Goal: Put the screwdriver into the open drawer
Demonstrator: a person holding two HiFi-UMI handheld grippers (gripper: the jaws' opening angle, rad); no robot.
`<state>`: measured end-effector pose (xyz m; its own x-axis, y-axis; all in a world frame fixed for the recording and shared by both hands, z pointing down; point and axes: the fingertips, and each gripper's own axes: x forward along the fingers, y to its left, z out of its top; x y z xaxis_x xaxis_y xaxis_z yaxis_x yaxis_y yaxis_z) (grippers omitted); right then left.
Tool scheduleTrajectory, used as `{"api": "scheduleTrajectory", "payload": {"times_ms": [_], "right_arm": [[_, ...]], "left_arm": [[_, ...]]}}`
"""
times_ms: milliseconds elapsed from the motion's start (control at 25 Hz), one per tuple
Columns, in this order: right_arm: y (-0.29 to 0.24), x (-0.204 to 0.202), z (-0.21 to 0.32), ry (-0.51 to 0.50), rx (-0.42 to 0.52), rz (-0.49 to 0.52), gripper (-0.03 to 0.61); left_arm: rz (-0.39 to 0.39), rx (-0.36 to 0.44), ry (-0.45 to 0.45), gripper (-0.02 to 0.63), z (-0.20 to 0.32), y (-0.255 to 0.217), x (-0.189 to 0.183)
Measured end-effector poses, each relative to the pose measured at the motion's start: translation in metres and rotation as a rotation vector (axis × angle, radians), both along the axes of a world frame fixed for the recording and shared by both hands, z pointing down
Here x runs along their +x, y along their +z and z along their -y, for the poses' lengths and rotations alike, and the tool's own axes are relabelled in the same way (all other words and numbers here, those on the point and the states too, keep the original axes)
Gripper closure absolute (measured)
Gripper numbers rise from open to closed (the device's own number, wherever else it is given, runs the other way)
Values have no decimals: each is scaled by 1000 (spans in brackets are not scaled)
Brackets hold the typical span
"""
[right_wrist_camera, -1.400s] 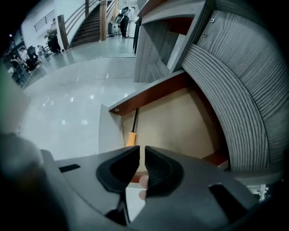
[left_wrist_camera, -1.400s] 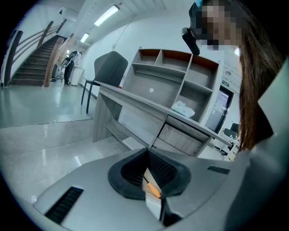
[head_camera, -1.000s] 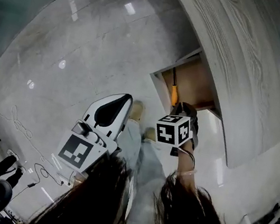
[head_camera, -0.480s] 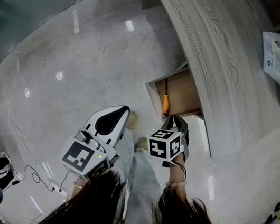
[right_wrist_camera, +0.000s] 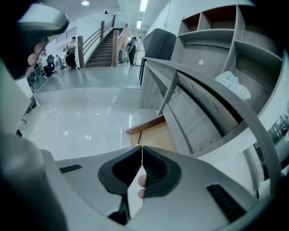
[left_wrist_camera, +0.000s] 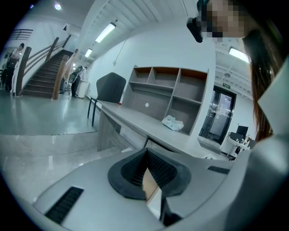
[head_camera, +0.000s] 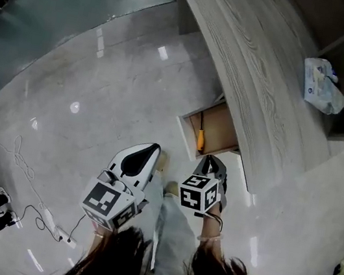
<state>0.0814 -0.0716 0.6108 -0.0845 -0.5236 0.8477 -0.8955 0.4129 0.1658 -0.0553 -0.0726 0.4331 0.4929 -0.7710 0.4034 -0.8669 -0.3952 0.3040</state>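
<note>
The screwdriver lies in the open drawer under the worktop edge. The left tool and right tool are both closed and empty.

The floor was pale polished stone, glossy enough to mirror the ceiling lights. The desk top showed a grey wood grain with a matt, faintly ridged finish. The open drawer was lined inside with tan wood, smooth and dull. The screwdriver had an orange handle that looked like plastic; its shaft was too small to judge. The left gripper and the right gripper had smooth, satin, light-grey plastic shells, and their black pads were finely ribbed and matt, like rubber. The 2 marker cubes looked matt, printed black on white. The packet was crinkled, slightly shiny plastic film.
</note>
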Motion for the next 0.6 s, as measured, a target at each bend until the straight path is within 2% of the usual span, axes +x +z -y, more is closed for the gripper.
{"api": "scheduleTrajectory", "payload": {"times_ms": [360,600], "right_arm": [[-43,-7,-21,-55,76,28,552],[-81,-9,-27,-48,148,59,552]], "left_arm": [[7,13,-20,598,-20,-40,3],[5,37,-28,598,-27,-70,5]]}}
